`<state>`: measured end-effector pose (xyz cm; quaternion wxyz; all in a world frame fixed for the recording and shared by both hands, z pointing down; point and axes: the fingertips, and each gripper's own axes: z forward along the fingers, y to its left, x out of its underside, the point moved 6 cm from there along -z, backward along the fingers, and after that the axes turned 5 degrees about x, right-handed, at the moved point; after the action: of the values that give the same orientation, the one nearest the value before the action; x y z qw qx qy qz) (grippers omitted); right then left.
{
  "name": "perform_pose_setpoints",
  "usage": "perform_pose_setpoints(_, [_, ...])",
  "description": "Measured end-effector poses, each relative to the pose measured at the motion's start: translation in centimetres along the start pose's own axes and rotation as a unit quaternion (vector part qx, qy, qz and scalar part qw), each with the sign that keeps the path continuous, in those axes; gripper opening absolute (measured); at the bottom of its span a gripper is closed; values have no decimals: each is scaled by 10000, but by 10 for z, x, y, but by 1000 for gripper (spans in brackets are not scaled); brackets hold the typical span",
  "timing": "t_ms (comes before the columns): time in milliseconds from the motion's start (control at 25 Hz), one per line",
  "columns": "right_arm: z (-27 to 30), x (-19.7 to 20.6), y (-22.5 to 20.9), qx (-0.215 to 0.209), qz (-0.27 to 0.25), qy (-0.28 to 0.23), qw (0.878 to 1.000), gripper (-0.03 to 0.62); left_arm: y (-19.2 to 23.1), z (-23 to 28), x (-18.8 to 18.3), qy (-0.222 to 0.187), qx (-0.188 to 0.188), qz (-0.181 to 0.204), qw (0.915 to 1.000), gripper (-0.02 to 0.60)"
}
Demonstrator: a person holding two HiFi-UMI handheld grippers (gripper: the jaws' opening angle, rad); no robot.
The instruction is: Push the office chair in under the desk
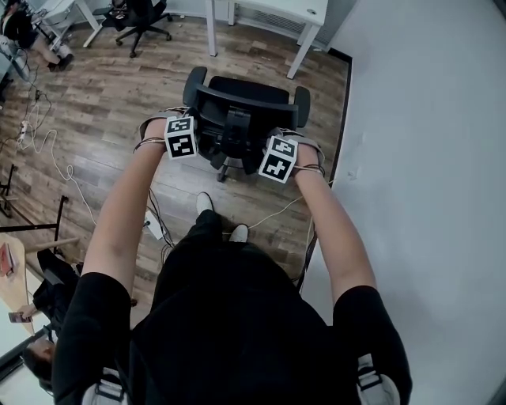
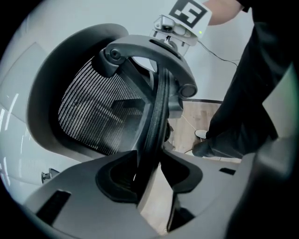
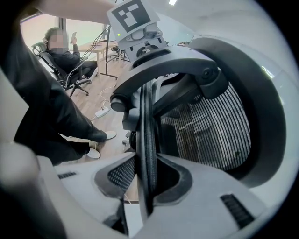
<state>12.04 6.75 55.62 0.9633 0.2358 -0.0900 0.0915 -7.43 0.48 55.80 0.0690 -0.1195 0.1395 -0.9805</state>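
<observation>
The black office chair (image 1: pixel 237 99) stands on the wood floor, just short of the white desk (image 1: pixel 278 9) at the top of the head view. My left gripper (image 1: pixel 194 129) is at the left side of the backrest and my right gripper (image 1: pixel 266 145) at its right side. In the left gripper view the left gripper (image 2: pixel 148 161) is shut on the rim of the mesh backrest (image 2: pixel 93 116). The right gripper (image 3: pixel 148 163) likewise clamps the opposite rim of the backrest (image 3: pixel 210 126). Each gripper's marker cube shows in the other's view.
A white wall (image 1: pixel 427 158) runs close along the right. The desk legs (image 1: pixel 304 49) frame the gap ahead of the chair. Cables (image 1: pixel 47 150) trail on the floor at left, another chair (image 1: pixel 138 17) stands far left, and a seated person (image 3: pixel 63 58) is behind.
</observation>
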Motion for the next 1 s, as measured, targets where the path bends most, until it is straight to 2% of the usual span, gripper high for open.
perform_pose_setpoints(360, [24, -5, -43, 7, 135, 58, 9999, 106, 52, 16, 7, -130, 82, 177, 9997, 153])
perform_pose_setpoints(1000, [66, -13, -132, 205, 305, 265, 9990, 112, 158, 43, 16, -171, 293, 248, 9991, 153])
